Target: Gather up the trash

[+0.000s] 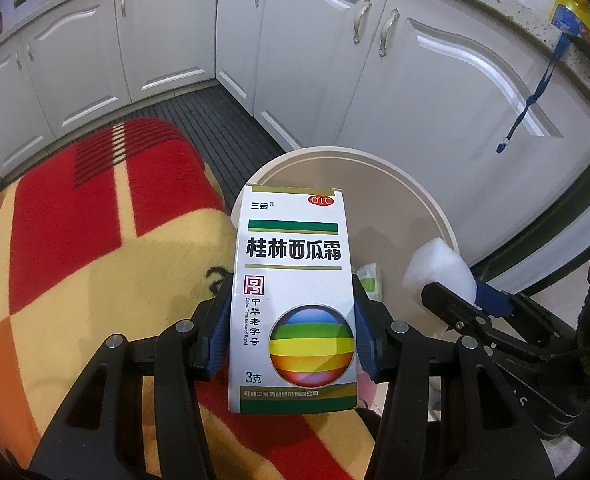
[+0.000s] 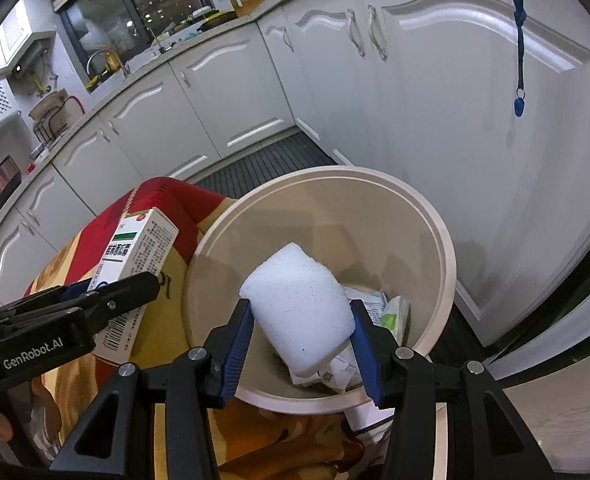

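Box [image 1: 293, 300] hiding bin [image 1: 427, 200] contents

- You see both fisheye views evenly lit by cool, soft indoor light, with no motion blur.
- Straight edges bow strongly; the corners fade into black vignette.
- Bright streaks glint along the glossy white cabinet doors [image 1: 455, 92].
- The dark window [image 2: 135, 12] shows small reflected lights.
- The round beige plastic bin [image 2: 427, 216] is half shaded inside.
- The glossy white medicine box [image 1: 295, 300] reads sharply.
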Demonstrator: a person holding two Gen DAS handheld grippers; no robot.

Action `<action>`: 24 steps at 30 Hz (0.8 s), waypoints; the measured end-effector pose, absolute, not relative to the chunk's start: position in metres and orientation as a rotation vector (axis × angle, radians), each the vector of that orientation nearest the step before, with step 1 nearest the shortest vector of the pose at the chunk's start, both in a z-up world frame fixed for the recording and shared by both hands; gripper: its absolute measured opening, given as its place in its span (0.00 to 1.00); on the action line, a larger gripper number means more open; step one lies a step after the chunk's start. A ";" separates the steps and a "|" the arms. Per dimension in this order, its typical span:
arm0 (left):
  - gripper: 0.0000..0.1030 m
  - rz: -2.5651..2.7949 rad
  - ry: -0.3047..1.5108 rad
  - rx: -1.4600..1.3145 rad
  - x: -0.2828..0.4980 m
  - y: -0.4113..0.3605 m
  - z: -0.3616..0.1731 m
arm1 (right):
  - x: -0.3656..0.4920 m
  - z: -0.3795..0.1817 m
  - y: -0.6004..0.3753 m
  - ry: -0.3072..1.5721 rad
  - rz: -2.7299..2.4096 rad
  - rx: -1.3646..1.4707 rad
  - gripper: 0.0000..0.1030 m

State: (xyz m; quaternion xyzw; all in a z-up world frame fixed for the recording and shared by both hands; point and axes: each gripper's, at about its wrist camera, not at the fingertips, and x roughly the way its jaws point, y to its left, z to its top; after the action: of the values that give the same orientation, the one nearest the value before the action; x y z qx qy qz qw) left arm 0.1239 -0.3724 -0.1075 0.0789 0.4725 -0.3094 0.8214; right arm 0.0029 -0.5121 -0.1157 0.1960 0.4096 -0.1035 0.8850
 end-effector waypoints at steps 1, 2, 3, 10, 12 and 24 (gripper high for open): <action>0.49 -0.655 1.006 0.170 0.124 -0.373 -0.108 | 0.005 -0.117 -0.513 0.855 -0.216 0.410 0.47; 0.49 -0.654 1.006 0.172 0.125 -0.373 -0.109 | 0.007 -0.118 -0.513 0.858 -0.217 0.412 0.47; 0.49 -0.653 1.004 0.173 0.125 -0.373 -0.109 | 0.008 -0.120 -0.514 0.862 -0.218 0.414 0.47; 0.51 -0.650 0.996 0.170 0.125 -0.375 -0.111 | 0.010 -0.129 -0.515 0.874 -0.232 0.436 0.52; 0.55 -0.658 0.999 0.165 0.125 -0.374 -0.112 | 0.010 -0.130 -0.516 0.880 -0.235 0.438 0.52; 0.63 -0.671 0.996 0.149 0.125 -0.372 -0.107 | 0.003 -0.128 -0.515 0.867 -0.240 0.458 0.65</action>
State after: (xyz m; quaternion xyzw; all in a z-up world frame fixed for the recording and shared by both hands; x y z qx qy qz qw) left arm 0.1254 -0.3722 -0.1075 0.0701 0.4682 -0.3153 0.8225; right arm 0.0030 -0.5152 -0.1280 0.2196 0.4155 -0.1148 0.8752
